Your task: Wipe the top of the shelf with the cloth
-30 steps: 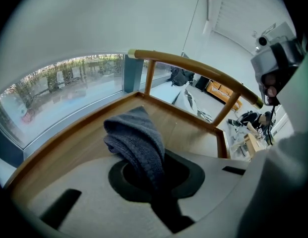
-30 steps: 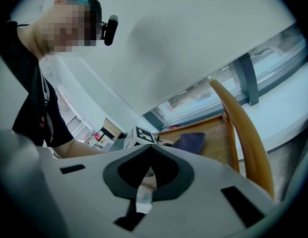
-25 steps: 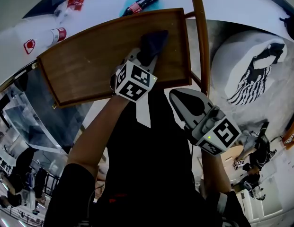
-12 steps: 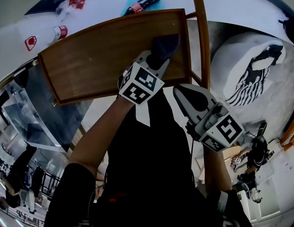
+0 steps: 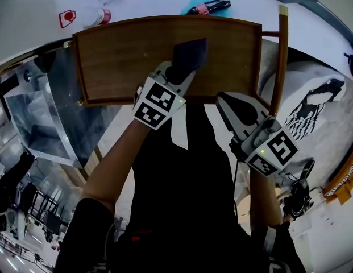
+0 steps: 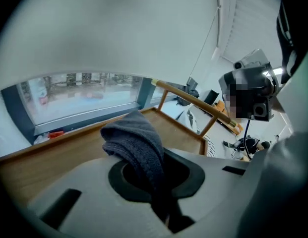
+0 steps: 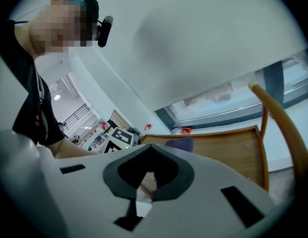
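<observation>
The shelf's brown wooden top (image 5: 119, 56) lies across the upper head view. A dark grey cloth (image 5: 189, 54) rests on it right of the middle. My left gripper (image 5: 177, 73) is shut on the near end of the cloth and reaches over the shelf's front edge. In the left gripper view the cloth (image 6: 136, 143) bunches up out of the shut left gripper (image 6: 154, 168) above the wood (image 6: 49, 155). My right gripper (image 5: 227, 103) is shut on nothing and hangs just off the front edge, right of the left one. Its own view shows the cloth (image 7: 180, 144) on the shelf top (image 7: 228, 148).
A wooden rail (image 5: 280, 61) rises at the shelf's right end. Beyond the shelf lie a cola bottle on something teal (image 5: 211, 7) and a red-labelled bottle (image 5: 100, 17). A glass pane (image 5: 40, 118) stands at the left, a white patterned cushion (image 5: 321, 104) at the right.
My left gripper has drawn the cloth leftward along the shelf top, away from the right end. The head view has shifted, so the shelf now sits squarer. The right gripper stays shut.
</observation>
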